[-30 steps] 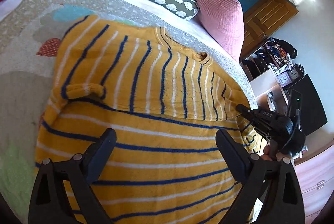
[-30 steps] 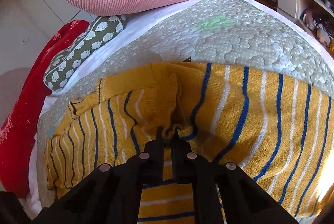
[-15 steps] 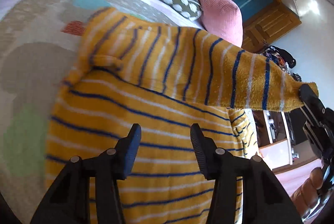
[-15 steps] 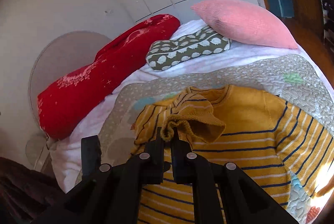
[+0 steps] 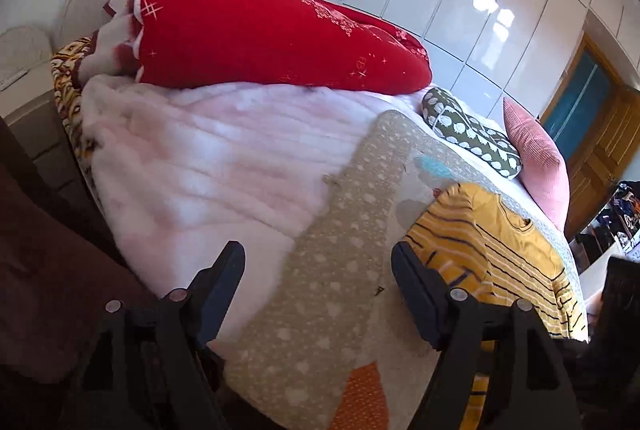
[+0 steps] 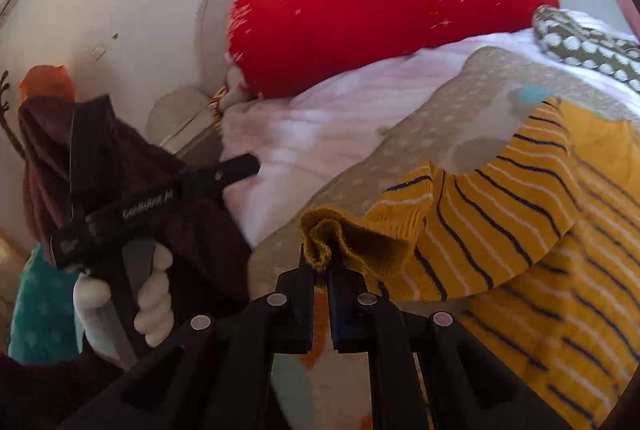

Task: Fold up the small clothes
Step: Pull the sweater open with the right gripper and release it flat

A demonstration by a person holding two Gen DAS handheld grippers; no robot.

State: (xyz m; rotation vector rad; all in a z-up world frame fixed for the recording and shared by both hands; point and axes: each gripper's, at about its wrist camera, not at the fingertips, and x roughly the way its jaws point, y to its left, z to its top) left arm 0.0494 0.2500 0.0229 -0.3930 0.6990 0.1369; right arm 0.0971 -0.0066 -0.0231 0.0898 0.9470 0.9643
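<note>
A mustard-yellow knitted sweater (image 6: 540, 238) with blue and white stripes lies on the patterned quilt (image 5: 352, 270). My right gripper (image 6: 320, 262) is shut on the ribbed sleeve cuff (image 6: 320, 242) and holds the sleeve stretched out over the sweater toward the left. My left gripper (image 5: 318, 270) hangs over the quilt's left edge, left of the sweater (image 5: 492, 254); its jaws are opening with nothing between them. In the right wrist view that left gripper (image 6: 168, 185) shows at the left, held by a gloved hand (image 6: 148, 302).
A red bolster (image 5: 260, 25) lies on a pale pink blanket (image 5: 208, 165) at the head of the bed. A green patterned pillow (image 5: 472, 129) and a pink cushion (image 5: 540, 157) lie farther back. White wardrobe doors and a wooden door (image 5: 600, 141) stand behind.
The right gripper has pulled the sleeve cuff across the sweater to the left. The left gripper has swung left off the sweater to the quilt's edge; its jaws narrowed, then widened.
</note>
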